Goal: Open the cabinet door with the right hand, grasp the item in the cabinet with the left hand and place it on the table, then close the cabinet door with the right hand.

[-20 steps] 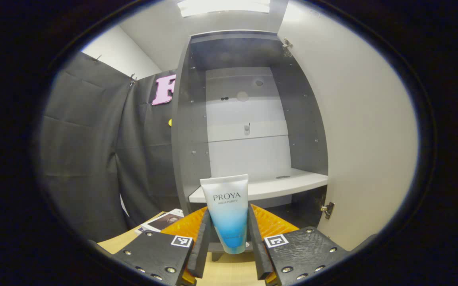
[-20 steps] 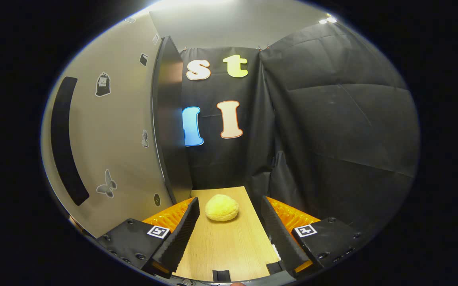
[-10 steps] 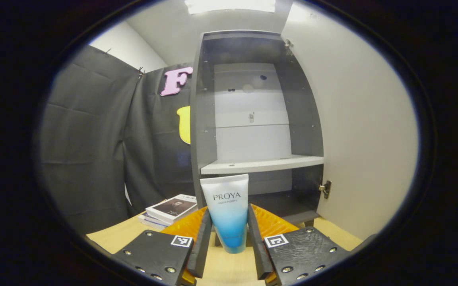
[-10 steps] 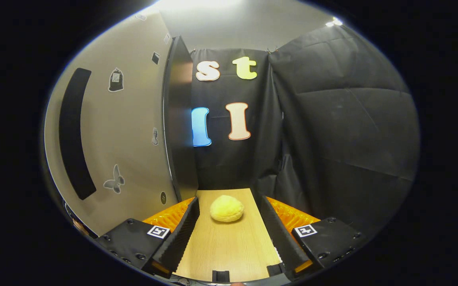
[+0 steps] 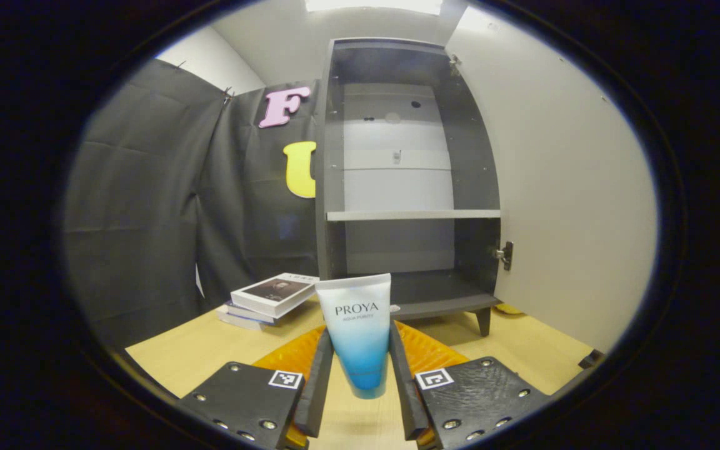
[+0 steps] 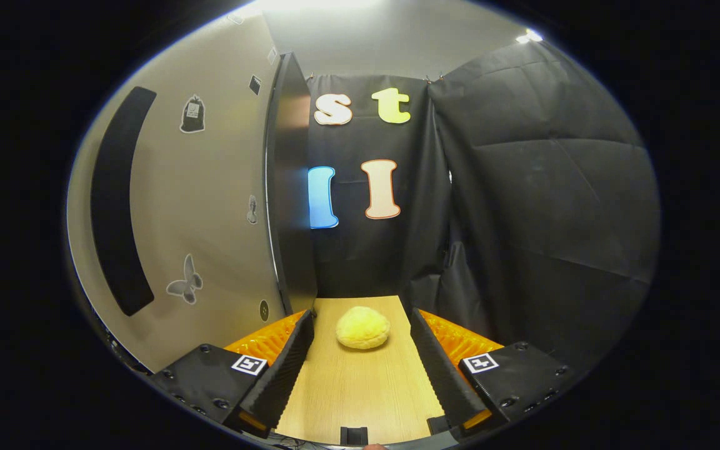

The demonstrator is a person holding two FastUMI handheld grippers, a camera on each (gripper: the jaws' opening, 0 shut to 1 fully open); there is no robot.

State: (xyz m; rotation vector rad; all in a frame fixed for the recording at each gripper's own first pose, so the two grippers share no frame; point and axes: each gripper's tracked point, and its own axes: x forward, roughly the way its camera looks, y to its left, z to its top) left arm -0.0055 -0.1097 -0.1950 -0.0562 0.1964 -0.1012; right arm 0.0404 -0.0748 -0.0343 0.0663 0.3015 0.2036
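In the left gripper view a white-and-blue tube [image 5: 360, 334] stands upright between the fingers of my left gripper [image 5: 360, 390], which is shut on it above the wooden table [image 5: 210, 350]. Behind it the grey cabinet [image 5: 407, 187] stands open, its shelf [image 5: 413, 215] bare, its pale door [image 5: 560, 181] swung out to the right. In the right gripper view my right gripper [image 6: 361, 375] is open with nothing between its fingers, beside the outer face of the door [image 6: 210, 206], which carries a long dark handle [image 6: 110, 206] and stickers.
A stack of books [image 5: 266, 299] lies on the table left of the cabinet. A yellow puffy lump [image 6: 363, 327] sits on the table [image 6: 360, 394] ahead of the right gripper. Black cloth walls close in behind and to the sides.
My left gripper has drawn back from the cabinet with the tube, so the whole cabinet, the books and more of the table now show. The right gripper has shifted only slightly.
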